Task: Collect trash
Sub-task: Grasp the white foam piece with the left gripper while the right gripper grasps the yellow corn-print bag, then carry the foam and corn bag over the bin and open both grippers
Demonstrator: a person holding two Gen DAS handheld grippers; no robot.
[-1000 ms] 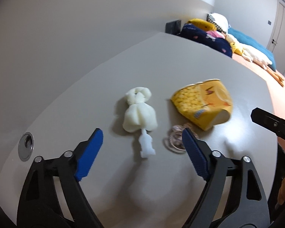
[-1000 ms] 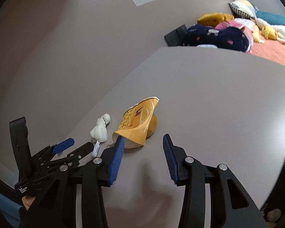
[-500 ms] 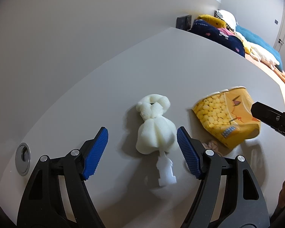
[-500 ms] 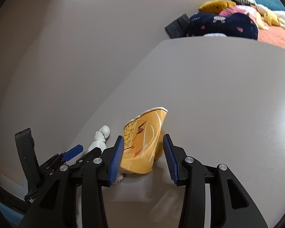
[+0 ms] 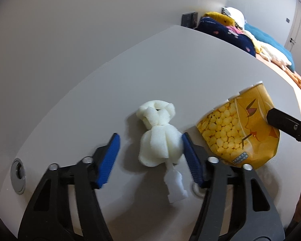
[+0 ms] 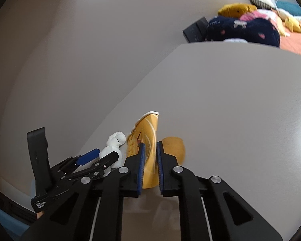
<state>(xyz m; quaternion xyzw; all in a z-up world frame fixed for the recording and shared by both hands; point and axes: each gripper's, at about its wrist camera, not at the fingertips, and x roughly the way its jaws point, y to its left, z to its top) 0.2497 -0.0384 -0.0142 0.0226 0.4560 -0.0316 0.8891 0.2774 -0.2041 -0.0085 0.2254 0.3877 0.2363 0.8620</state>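
Two hand-held grippers work a grey table (image 5: 220,64) where trash lies scattered. The right gripper (image 6: 149,165), whose jaws stood wide around open tabletop a second ago, is now clenched on the flattened yellow snack bag (image 6: 147,140), its blue pads pressing the bag's lower half from both sides. In the left wrist view the snack bag (image 5: 240,128) appears tilted with its sealed edge up, the right gripper's black finger against its flank; whether it has fully left the table cannot be told.

The left gripper (image 5: 150,158) has advanced over the same second and now straddles the white foam wad (image 5: 158,138), a knotted lump with a small white plastic piece (image 5: 175,184) trailing from its near end. Its jaws remain released: the right pad sits just beside or touching the foam, the left pad stands apart from it. The foam wad lies flat on the table, just left of the bag.

A pale ring-shaped scrap (image 5: 196,188) peeks out beneath the left gripper's right finger, mostly hidden. A metal grommet (image 5: 18,178) is set in the table's near-left corner; pillows and plush toys (image 6: 250,26) crowd a bed beyond the far edge.

One piece appears secured and a second is lined up for a squeeze; soft foam should compress readily, though the dangling plastic piece may slip free.
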